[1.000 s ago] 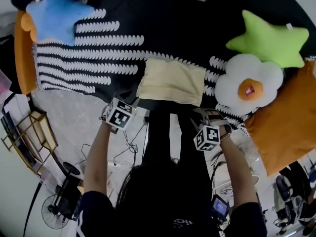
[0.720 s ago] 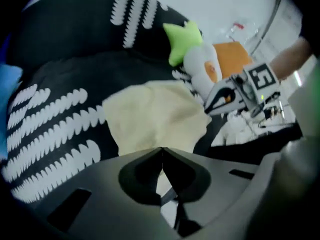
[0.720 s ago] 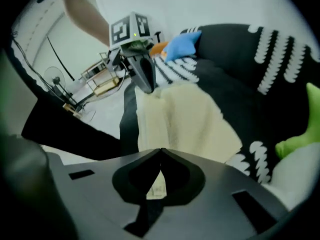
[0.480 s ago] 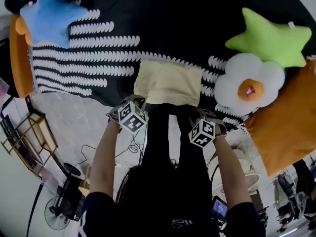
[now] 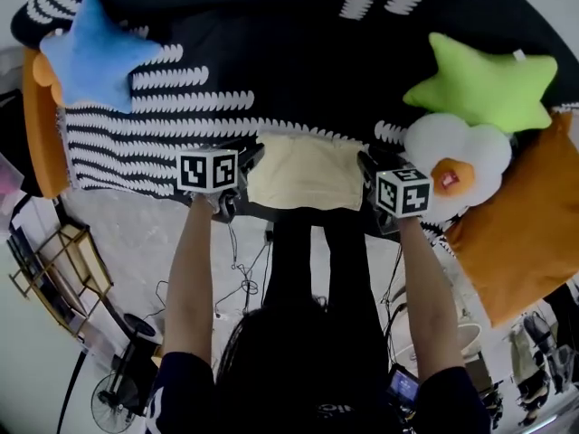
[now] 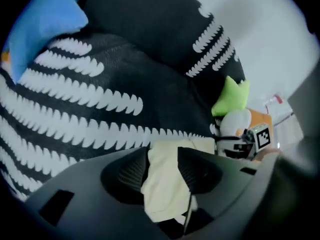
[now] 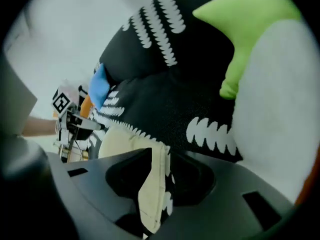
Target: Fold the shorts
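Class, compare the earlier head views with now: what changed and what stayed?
Both grippers moved from the near edge of the shorts to its sides: left gripper to the left, right gripper to the right. Their fingers have just been opening, shorts cloth between each pair. Shorts, bedspread and cushions stayed put.

Cream shorts (image 5: 306,172), folded into a rectangle, flat on blanket (image 5: 298,80) edge

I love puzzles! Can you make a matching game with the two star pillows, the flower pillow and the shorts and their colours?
Things:
1 left star pillow
2 right star pillow
3 flower pillow
4 shorts

Colours:
A cream
B green
C blue
D white with an orange middle

Pairs: 1-C; 2-B; 3-D; 4-A
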Demonstrator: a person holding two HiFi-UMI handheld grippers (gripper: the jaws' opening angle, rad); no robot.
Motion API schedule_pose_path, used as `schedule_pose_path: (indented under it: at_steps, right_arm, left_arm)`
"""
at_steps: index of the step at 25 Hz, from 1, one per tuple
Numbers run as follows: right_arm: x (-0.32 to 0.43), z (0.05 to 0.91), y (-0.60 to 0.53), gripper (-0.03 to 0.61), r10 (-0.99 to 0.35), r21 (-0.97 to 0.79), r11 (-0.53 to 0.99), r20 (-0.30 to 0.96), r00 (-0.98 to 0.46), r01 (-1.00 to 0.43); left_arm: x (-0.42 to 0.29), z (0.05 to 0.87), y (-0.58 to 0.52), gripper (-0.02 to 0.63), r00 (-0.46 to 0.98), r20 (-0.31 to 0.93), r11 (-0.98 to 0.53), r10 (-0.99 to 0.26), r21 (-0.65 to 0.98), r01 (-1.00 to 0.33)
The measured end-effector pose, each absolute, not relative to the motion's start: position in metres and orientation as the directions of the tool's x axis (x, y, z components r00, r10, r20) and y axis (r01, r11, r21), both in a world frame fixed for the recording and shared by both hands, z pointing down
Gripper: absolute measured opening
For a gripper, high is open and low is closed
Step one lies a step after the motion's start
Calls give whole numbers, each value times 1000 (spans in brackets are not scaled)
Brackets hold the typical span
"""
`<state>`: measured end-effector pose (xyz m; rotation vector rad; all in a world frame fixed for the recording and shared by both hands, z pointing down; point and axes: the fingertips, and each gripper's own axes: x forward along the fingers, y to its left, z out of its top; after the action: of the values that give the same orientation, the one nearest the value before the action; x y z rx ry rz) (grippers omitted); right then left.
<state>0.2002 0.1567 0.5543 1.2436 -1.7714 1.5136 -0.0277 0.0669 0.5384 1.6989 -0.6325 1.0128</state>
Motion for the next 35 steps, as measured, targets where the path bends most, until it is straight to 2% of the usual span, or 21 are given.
schedule_pose_path:
  at_steps: [2, 3, 5, 6, 8, 11, 13, 15, 17, 18, 19, 20, 21, 23, 25, 26, 28, 31, 35]
  right_arm:
    - [202, 566, 148, 146, -288, -536, -135, 826, -485, -833]
    - [201, 569, 145, 145, -279, -552, -174, 822, -496, -816]
    - [198, 573, 141, 90, -275, -583, -221, 807, -523, -782]
    - [197, 571, 140, 23, -283, -596, -232, 798, -533, -769]
    - [200, 564, 136, 20, -332, -617, -253, 779, -532, -745]
    - [219, 555, 134, 20, -427, -628, -332, 765, -482, -704]
    - [229, 556, 137, 20, -439, -620, -346, 770, -463, -704]
    - [231, 561, 137, 23, -424, -606, -344, 782, -457, -717]
    - [232, 563, 129, 51, -436, -601, -368, 786, -439, -710]
    - [234, 561, 123, 86, -459, -609, -376, 777, -430, -699]
    - [236, 557, 116, 148, -485, -623, -373, 763, -427, -688]
    - [236, 551, 112, 212, -508, -635, -360, 748, -428, -683]
    - [236, 545, 109, 255, -521, -640, -339, 738, -428, -690]
    - [232, 532, 109, 283, -517, -630, -279, 734, -440, -725]
    - [224, 520, 112, 354, -486, -625, -217, 735, -472, -750]
    - [223, 513, 113, 355, -476, -618, -194, 738, -478, -762]
    - [226, 495, 117, 343, -487, -588, -168, 748, -452, -792]
    - [234, 457, 124, 337, -539, -529, -164, 755, -374, -832]
    - [236, 405, 120, 336, -596, -435, -89, 744, -302, -896]
  left_arm:
    - [-13, 551, 60, 196, 532, 841, -248, 95, 538, -806]
    - [-11, 559, 59, 173, 521, 847, -201, 109, 532, -822]
    - [-11, 571, 63, 8, 498, 855, -131, 147, 516, -847]
    - [-8, 572, 66, 7, 504, 849, -121, 163, 524, -843]
    - [-8, 569, 63, 5, 513, 846, -140, 142, 530, -836]
    - [-31, 559, 39, 3, 489, 872, -134, 9, 486, -864]
    - [-39, 557, 30, 3, 485, 873, -108, -43, 479, -871]
    - [-37, 560, 28, 3, 468, 882, -145, -54, 456, -878]
    - [-39, 565, 26, 6, 402, 912, -183, -78, 383, -905]
    - [-43, 566, 23, 5, 359, 928, -184, -97, 338, -923]
    - [-47, 566, 22, 6, 328, 938, -178, -112, 306, -935]
    - [-50, 564, 21, 26, 321, 939, -172, -121, 299, -939]
    - [-49, 560, 22, 81, 337, 934, -169, -121, 315, -934]
    - [-47, 547, 24, 148, 387, 914, -176, -123, 364, -915]
    - [-45, 530, 24, 175, 421, 894, -193, -150, 391, -900]
    - [-43, 521, 24, 180, 440, 883, -204, -164, 406, -891]
    - [-36, 500, 28, 251, 498, 849, -230, -178, 456, -860]
    - [-23, 463, 48, 315, 579, 795, -278, -180, 523, -805]
    - [-10, 413, 54, 324, 597, 769, -423, -228, 474, -773]
